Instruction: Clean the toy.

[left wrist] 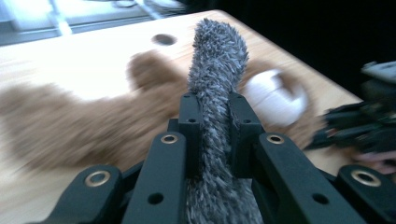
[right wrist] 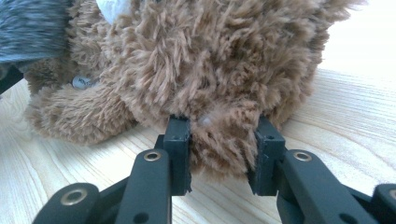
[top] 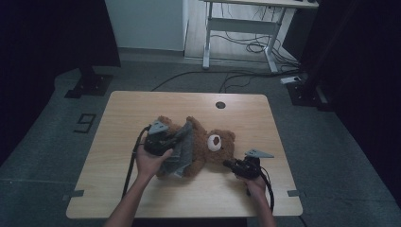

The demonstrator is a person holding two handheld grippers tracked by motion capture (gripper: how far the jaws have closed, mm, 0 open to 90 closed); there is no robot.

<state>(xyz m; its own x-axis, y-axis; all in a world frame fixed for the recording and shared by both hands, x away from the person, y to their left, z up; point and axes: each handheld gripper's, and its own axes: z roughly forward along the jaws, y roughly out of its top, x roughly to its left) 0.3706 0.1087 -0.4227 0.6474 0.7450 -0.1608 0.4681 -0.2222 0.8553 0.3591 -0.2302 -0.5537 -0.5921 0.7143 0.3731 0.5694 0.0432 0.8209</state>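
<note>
A brown teddy bear (top: pixel 215 146) lies on the wooden table (top: pixel 142 106), its white muzzle (top: pixel 214 141) facing up. A grey fuzzy cloth (top: pixel 182 149) drapes across its body. My left gripper (top: pixel 174 139) is shut on a fold of that cloth (left wrist: pixel 215 70), which stands up between the jaws in the left gripper view, with the bear (left wrist: pixel 70 126) blurred behind. My right gripper (top: pixel 228 164) sits at the bear's head, and in the right gripper view (right wrist: pixel 219 156) it is shut on a lump of the bear's brown fur (right wrist: pixel 215 70).
A round cable hole (top: pixel 220 104) lies near the table's far edge. Beyond the table stand a white desk frame (top: pixel 241 28) and loose cables (top: pixel 236 75) on the floor. The right gripper (left wrist: pixel 359 126) appears at the right of the left gripper view.
</note>
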